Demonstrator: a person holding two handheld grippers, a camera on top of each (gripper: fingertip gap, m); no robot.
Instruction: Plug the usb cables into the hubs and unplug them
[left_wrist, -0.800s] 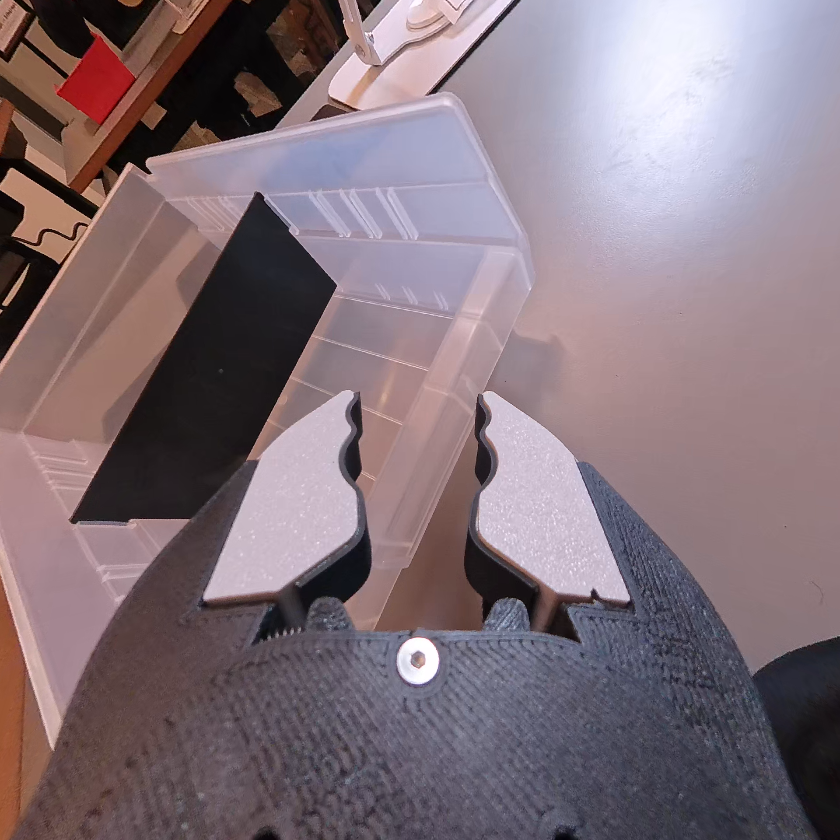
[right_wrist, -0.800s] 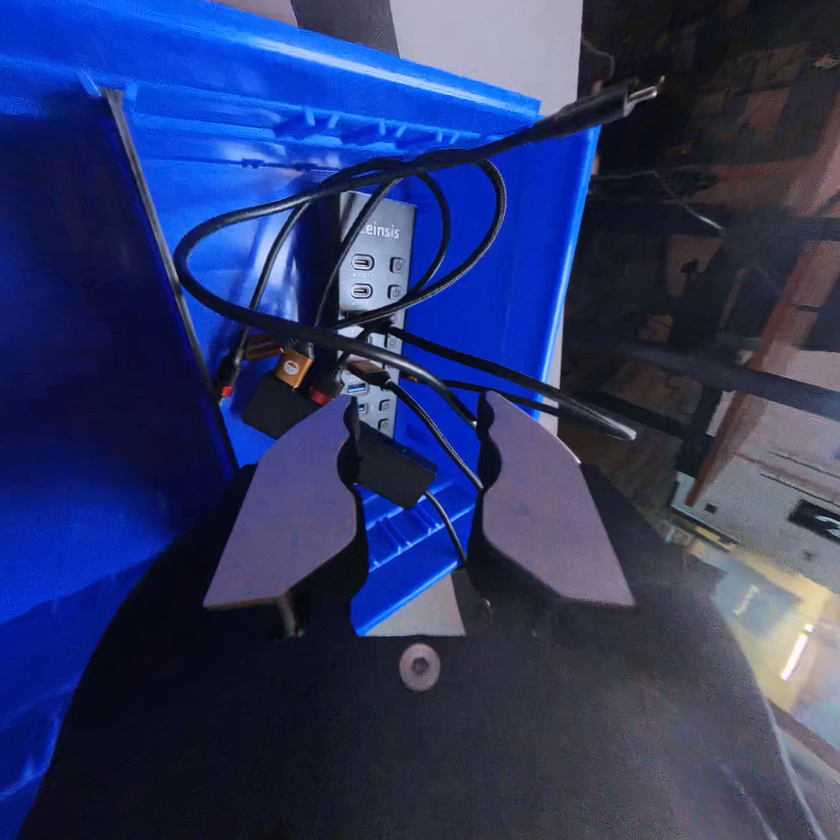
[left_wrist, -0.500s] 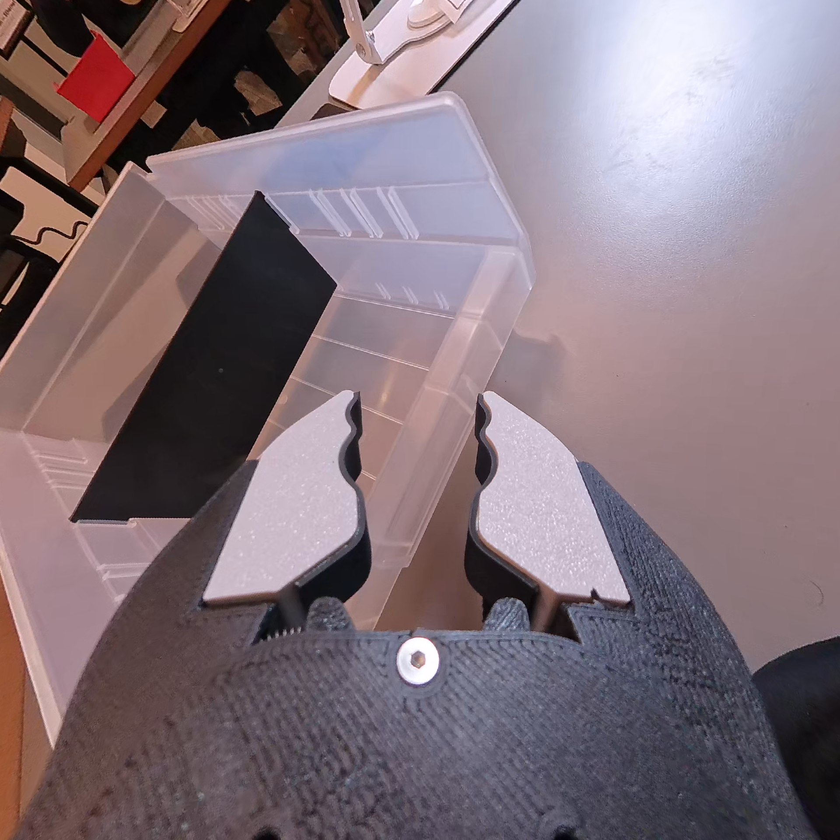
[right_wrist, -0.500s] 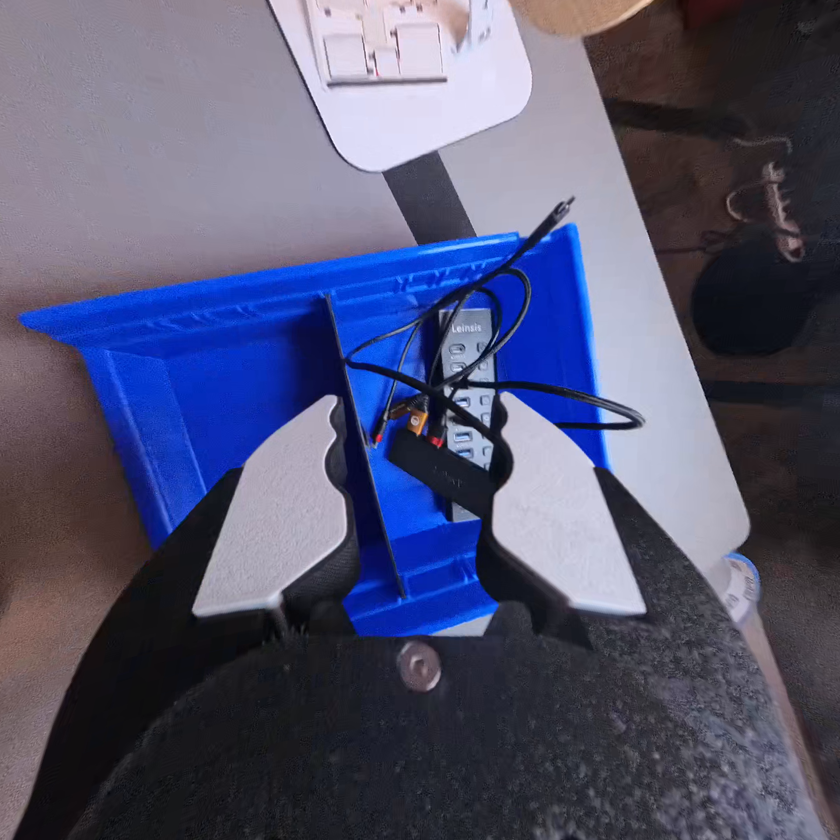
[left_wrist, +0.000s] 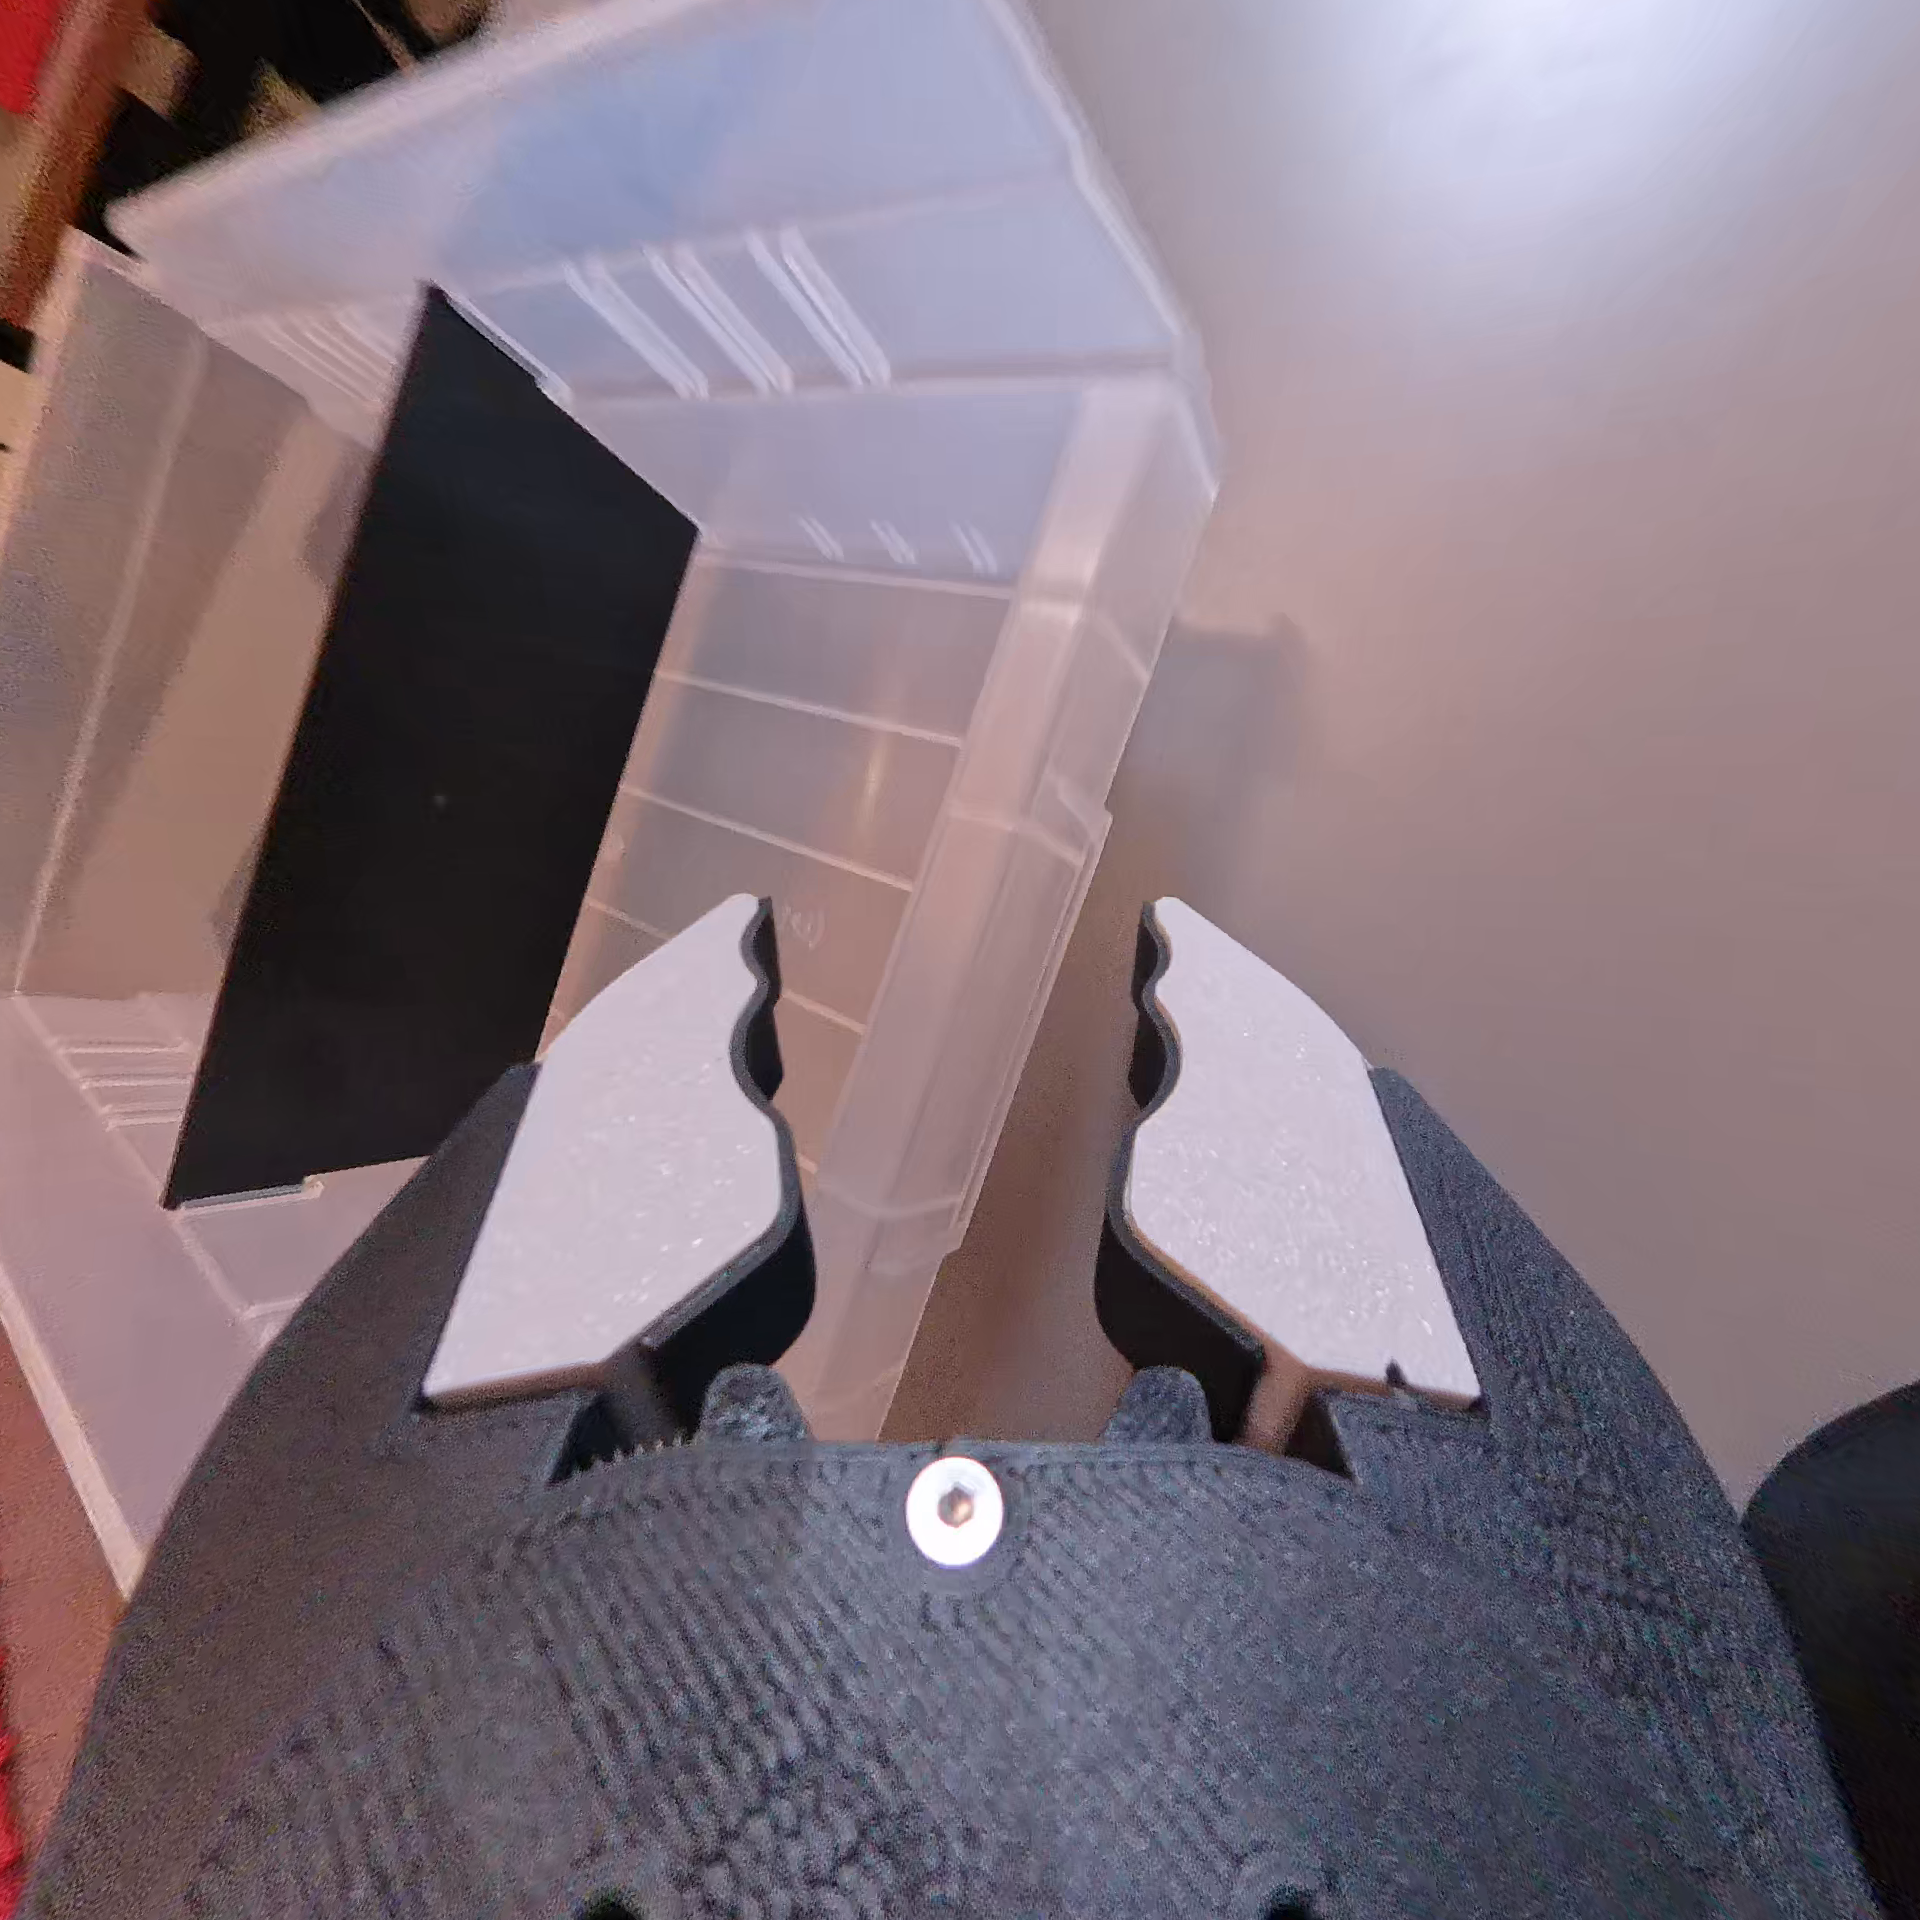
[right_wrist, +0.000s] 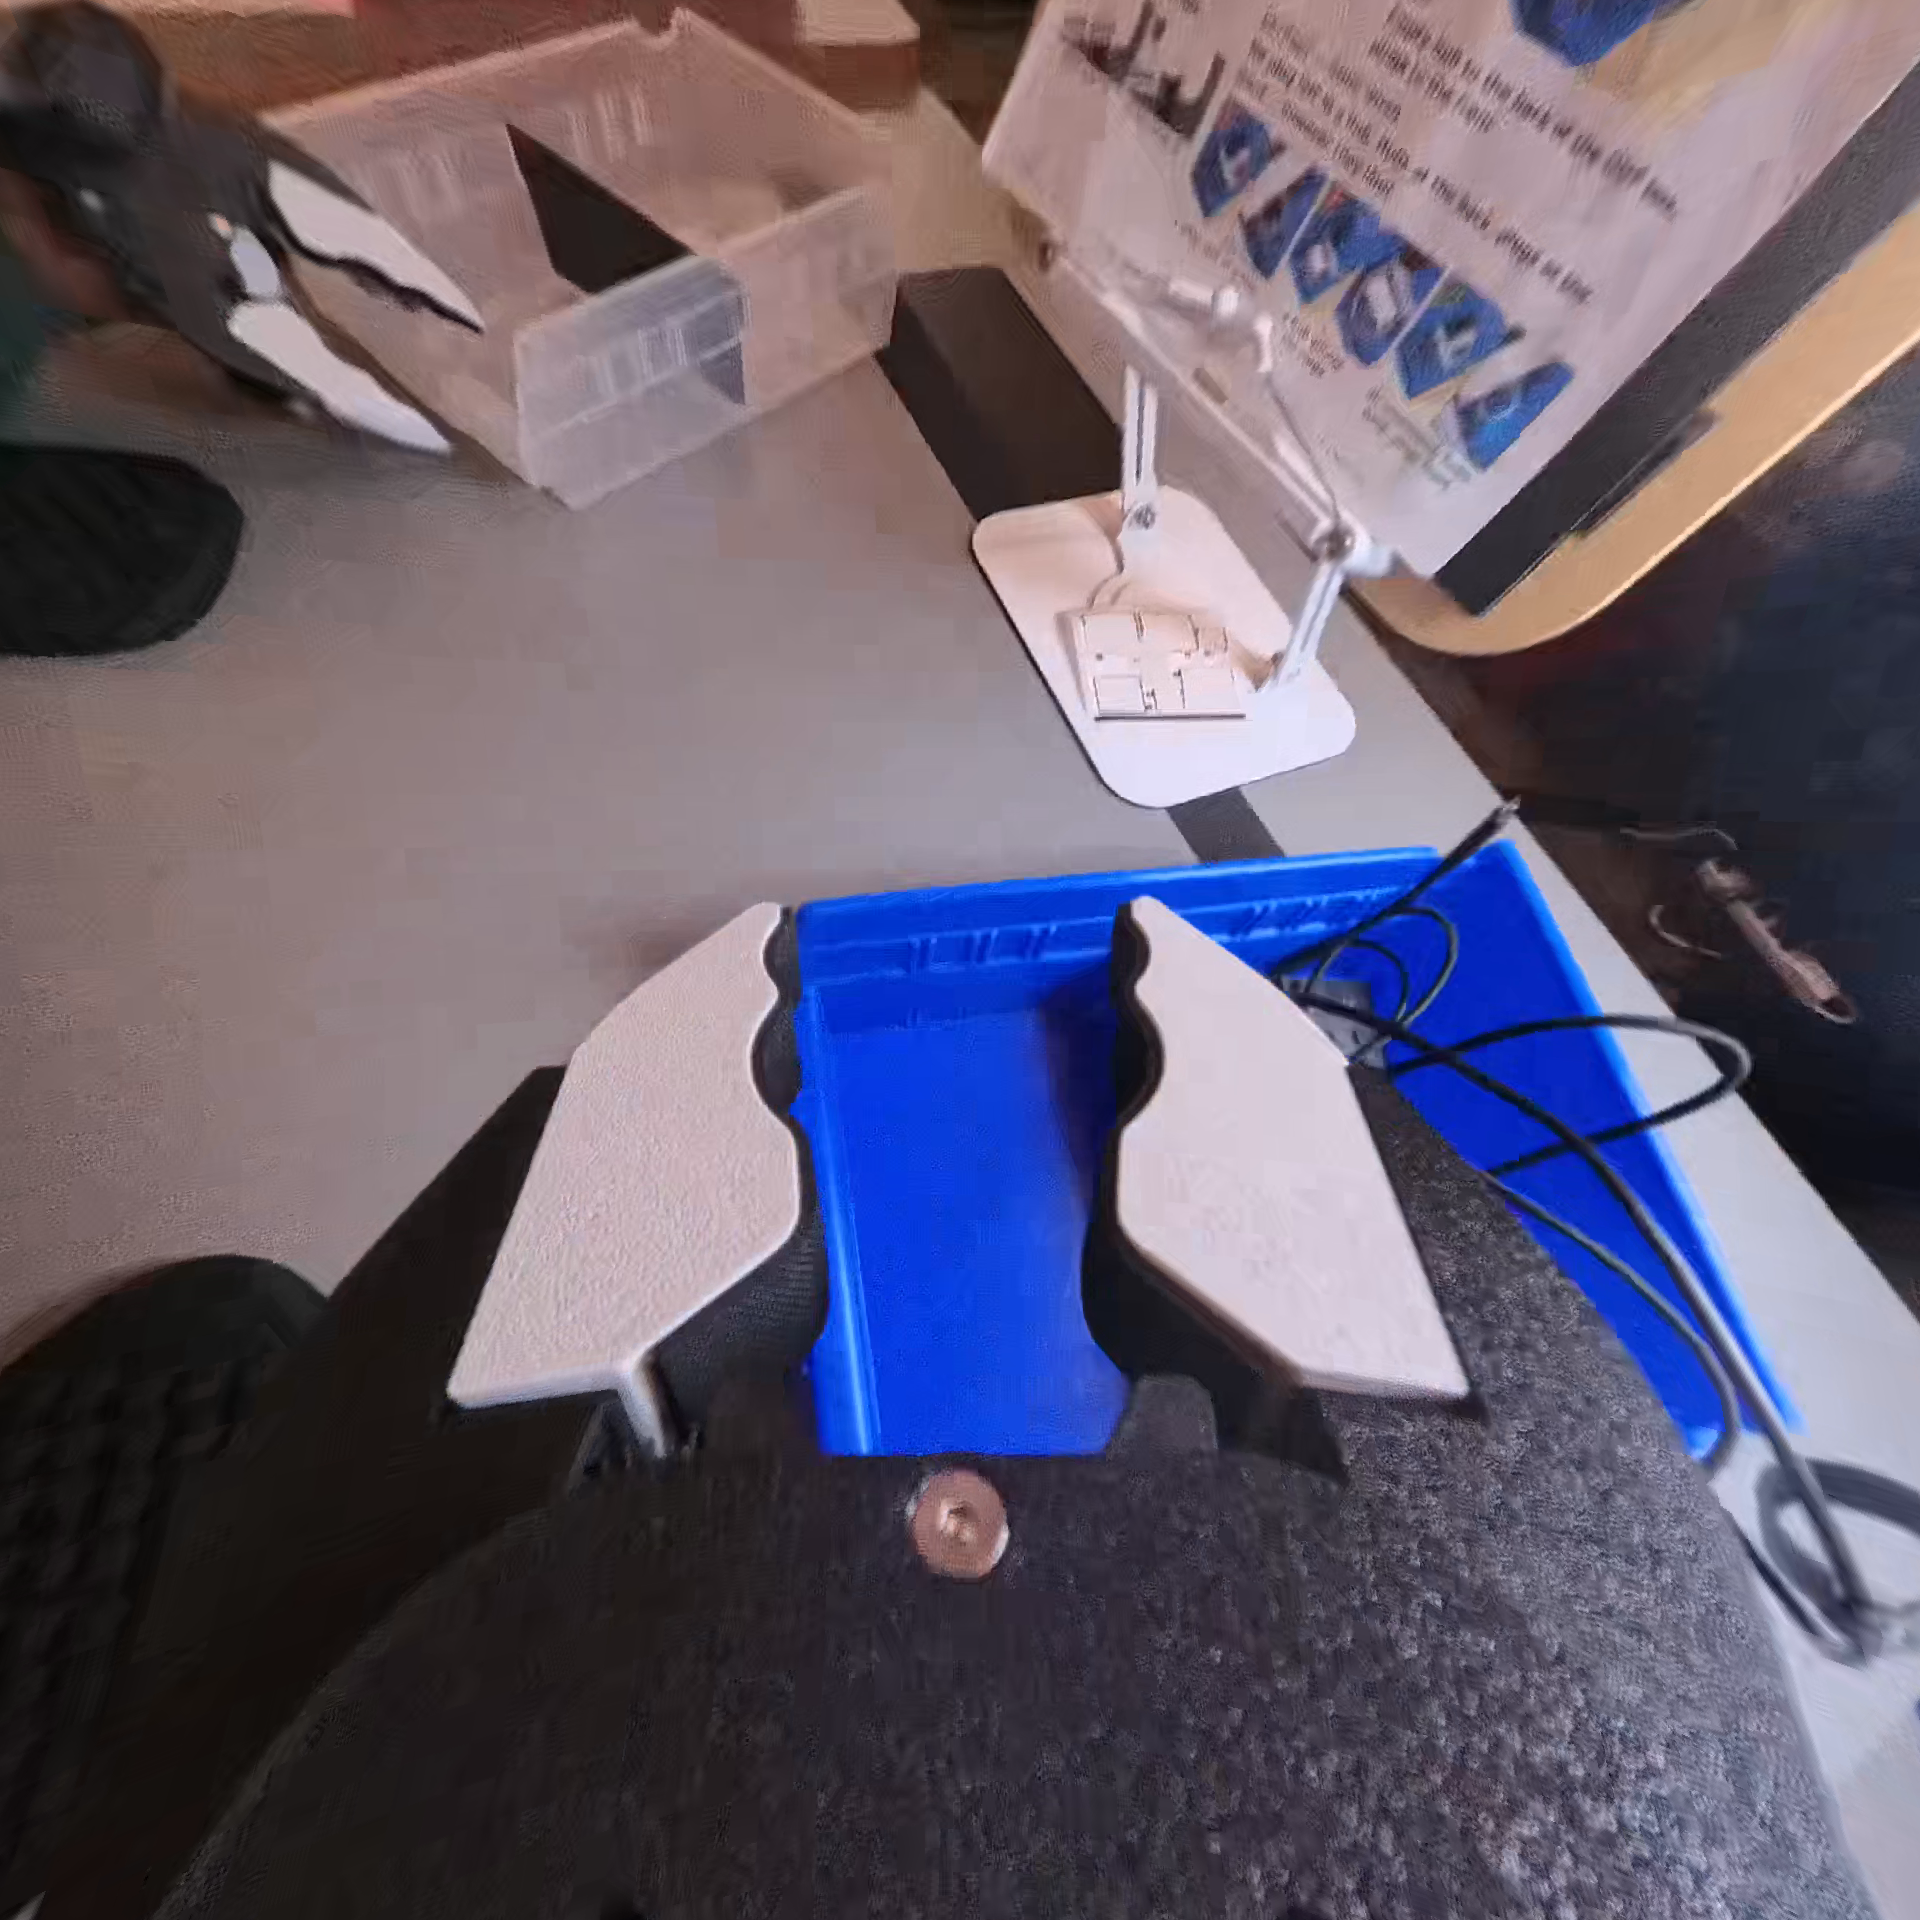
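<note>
My right gripper (right_wrist: 948, 914) is open and empty, above the left compartment of a blue bin (right_wrist: 966, 1143). Black USB cables (right_wrist: 1558, 1132) loop out of the bin's right compartment; the hub there is mostly hidden behind my right finger. My left gripper (left_wrist: 956, 914) is open and empty, astride the near right wall of a clear plastic bin (left_wrist: 997, 790) that has a black divider (left_wrist: 436, 790). The left gripper also shows far off in the right wrist view (right_wrist: 343, 301), beside the clear bin (right_wrist: 644, 291).
A grey table (right_wrist: 468, 727) holds both bins. A white stand (right_wrist: 1174, 644) holds up a printed instruction sheet (right_wrist: 1403, 208) behind the blue bin. A black strip (right_wrist: 987, 384) runs across the table. The table's right edge lies just right of the blue bin.
My right gripper has pulled back and up from close over the hub and cables to a high view, and shifted to the bin's left compartment. My left gripper moved nearer the clear bin and opened wider.
</note>
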